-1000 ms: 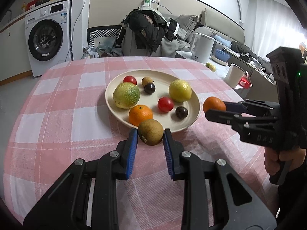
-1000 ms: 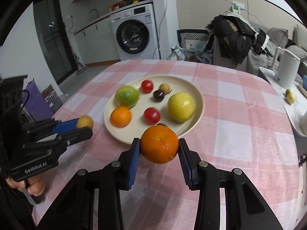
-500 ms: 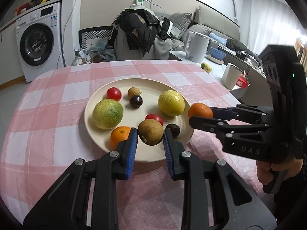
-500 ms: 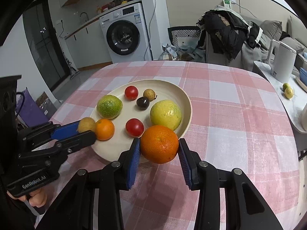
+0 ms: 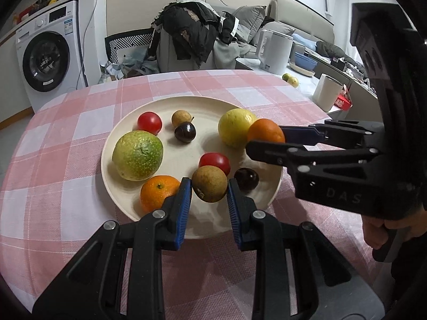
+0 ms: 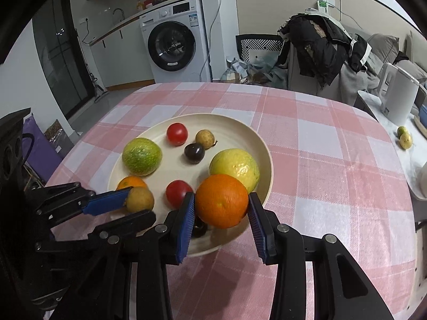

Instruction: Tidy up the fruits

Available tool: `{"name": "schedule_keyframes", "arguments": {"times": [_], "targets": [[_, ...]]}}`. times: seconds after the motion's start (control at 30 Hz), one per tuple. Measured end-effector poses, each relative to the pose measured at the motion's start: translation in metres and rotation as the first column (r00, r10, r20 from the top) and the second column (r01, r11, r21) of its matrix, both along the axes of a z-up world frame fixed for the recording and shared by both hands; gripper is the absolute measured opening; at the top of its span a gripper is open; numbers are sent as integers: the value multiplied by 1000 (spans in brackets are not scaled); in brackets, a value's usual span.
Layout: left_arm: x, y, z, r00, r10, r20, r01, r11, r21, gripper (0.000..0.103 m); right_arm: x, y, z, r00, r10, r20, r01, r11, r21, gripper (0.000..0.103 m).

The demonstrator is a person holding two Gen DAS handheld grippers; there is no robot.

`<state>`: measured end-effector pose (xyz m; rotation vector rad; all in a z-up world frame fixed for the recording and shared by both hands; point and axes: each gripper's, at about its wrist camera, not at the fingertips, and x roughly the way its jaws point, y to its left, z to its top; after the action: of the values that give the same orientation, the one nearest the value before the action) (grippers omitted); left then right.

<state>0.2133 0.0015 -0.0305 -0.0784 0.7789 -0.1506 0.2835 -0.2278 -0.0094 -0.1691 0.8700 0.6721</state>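
Observation:
A cream plate (image 5: 125, 130) (image 6: 240, 130) on the pink checked tablecloth holds a green citrus (image 5: 137, 155), a yellow citrus (image 5: 234, 126), a small orange (image 5: 157, 190), two red tomatoes and small dark and brown fruits. My left gripper (image 5: 209, 185) is shut on a brown round fruit (image 5: 209, 184) above the plate's near rim; it also shows in the right wrist view (image 6: 138, 200). My right gripper (image 6: 221, 202) is shut on a large orange (image 6: 221, 200) over the plate's right edge, seen in the left wrist view (image 5: 265, 130) too.
A white kettle (image 5: 275, 50) and a white cup (image 5: 327, 94) stand on a side counter to the right, with two small citrus fruits (image 6: 404, 137). A chair piled with dark clothes (image 5: 192, 34) and a washing machine (image 5: 45, 56) stand beyond the table.
Both grippers have moved forward with their fruits. They were short of the plate and are now above its near and right edges.

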Motion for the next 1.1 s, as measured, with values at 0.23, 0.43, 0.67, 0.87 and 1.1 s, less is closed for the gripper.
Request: {"name": "schedule_keyframes", "arguments": {"times": [0.23, 0.43, 0.67, 0.87, 1.1], "targets": [[4, 0, -1, 1000, 9, -2, -9, 1000, -2, 24, 10, 3, -3, 1000, -18, -3, 18, 1000, 0, 40], [9, -3, -4, 1000, 2, -2, -2, 1000, 5, 24, 19, 2, -4, 999, -36, -13, 36, 999, 16, 40], [10, -4, -7, 1000, -1, -4, 2, 1000, 15, 24, 30, 1, -8, 997, -66, -51, 68, 996, 50, 40], [9, -4, -7, 1000, 14, 2, -14, 1000, 24, 24, 28, 1, -10, 996, -54, -71, 58, 997, 58, 41], [-3, 2, -3, 1000, 16, 8, -16, 1000, 7, 28, 8, -18, 11, 998, -62, -19, 64, 990, 127, 72]]}}
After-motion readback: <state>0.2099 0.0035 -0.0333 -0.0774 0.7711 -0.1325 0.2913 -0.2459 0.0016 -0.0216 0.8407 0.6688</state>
